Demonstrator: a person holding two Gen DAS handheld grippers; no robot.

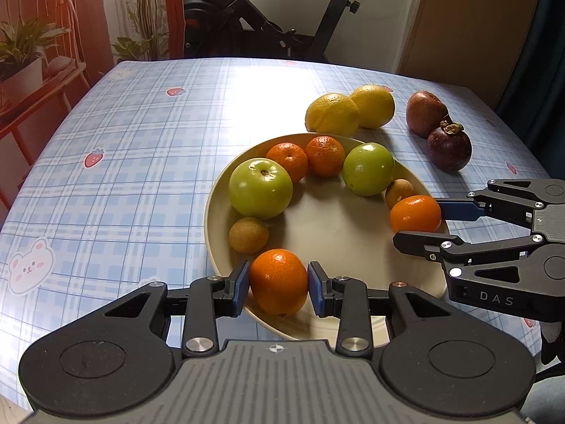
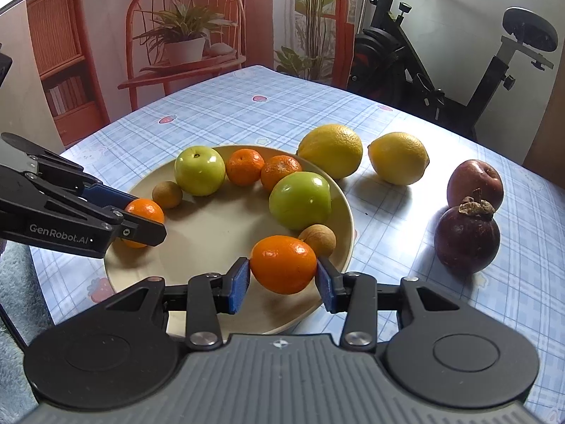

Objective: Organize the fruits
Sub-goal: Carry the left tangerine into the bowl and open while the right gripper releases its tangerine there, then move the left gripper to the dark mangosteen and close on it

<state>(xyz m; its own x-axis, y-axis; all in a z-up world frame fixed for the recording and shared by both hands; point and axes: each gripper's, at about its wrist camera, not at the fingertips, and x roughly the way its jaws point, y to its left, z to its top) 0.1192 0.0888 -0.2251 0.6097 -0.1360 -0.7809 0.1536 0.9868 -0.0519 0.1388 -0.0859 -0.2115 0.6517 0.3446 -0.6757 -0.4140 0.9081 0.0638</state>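
Your left gripper reads "GenRobot.AI", right gripper "DAS", rest cut off; each one's fingers grasp an orange over the plate.

2 close wrist views share the plate

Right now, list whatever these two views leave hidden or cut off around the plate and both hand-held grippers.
- Left wrist view: the near rim of the plate lies behind the left hand-held gripper.
- Left wrist view: the right hand-held gripper is cut off by the right edge; its lower finger covers the underside of its orange.
- Right wrist view: the left hand-held gripper's finger covers half its orange.
- Neither view shows the hands.
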